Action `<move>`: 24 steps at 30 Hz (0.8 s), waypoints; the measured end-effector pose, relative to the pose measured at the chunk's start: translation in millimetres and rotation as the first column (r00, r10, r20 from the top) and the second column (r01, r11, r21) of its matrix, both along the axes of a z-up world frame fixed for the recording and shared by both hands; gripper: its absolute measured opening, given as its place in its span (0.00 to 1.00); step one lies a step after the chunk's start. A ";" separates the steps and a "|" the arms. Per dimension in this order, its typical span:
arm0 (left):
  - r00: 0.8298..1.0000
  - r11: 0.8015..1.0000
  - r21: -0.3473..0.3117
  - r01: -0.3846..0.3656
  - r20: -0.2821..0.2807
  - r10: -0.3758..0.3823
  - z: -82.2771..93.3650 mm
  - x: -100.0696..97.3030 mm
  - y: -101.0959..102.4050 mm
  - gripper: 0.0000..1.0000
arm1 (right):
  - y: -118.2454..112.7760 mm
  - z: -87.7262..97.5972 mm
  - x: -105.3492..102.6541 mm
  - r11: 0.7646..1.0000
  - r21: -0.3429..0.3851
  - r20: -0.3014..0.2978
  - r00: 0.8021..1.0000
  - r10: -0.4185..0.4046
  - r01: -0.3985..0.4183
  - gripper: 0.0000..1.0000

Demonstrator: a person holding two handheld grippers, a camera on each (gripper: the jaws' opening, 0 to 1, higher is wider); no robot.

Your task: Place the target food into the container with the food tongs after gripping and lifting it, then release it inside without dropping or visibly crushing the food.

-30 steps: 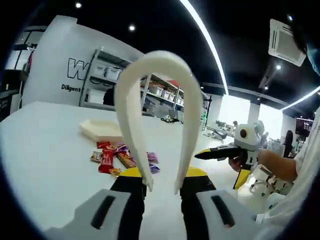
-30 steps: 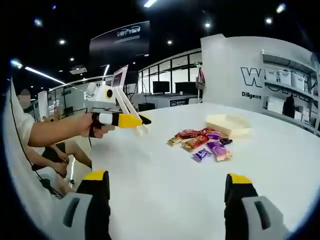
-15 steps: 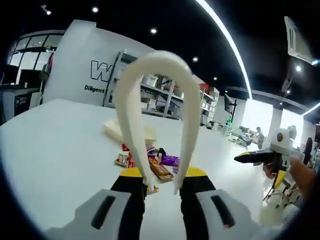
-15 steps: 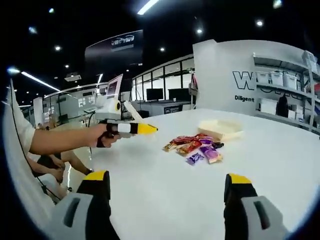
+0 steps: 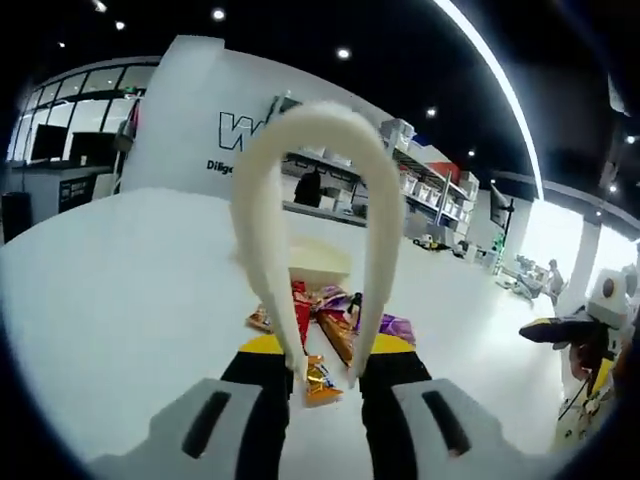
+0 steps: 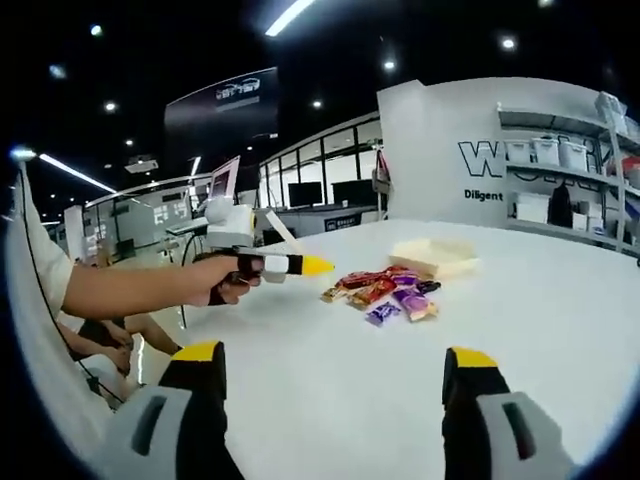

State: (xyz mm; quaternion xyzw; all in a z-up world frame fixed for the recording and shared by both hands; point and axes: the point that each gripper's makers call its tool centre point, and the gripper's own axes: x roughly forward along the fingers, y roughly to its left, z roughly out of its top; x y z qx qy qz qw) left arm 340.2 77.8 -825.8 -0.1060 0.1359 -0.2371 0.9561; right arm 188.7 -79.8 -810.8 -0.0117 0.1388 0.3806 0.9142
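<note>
The left gripper (image 5: 323, 372) clamps the two legs of the white food tongs (image 5: 312, 215), whose closed loop arches ahead of its jaws so they can be worked over the wrapped snacks (image 5: 322, 330) just in front, the shallow cream container (image 5: 318, 259) lying immediately beyond them. The white table (image 6: 560, 330) offers open room all round the pile, its edges well clear. To the right, the right gripper (image 6: 328, 420) hangs back with jaws wide and nothing between them, presumably leaving the approach free.
</note>
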 end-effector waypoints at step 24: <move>0.988 0.962 0.226 0.150 -0.007 -0.153 -19.4 -5.5 -7.4 0.24 | -9.6 1.4 -1.1 0.999 0.030 -0.016 1.000 -0.013 0.013 0.81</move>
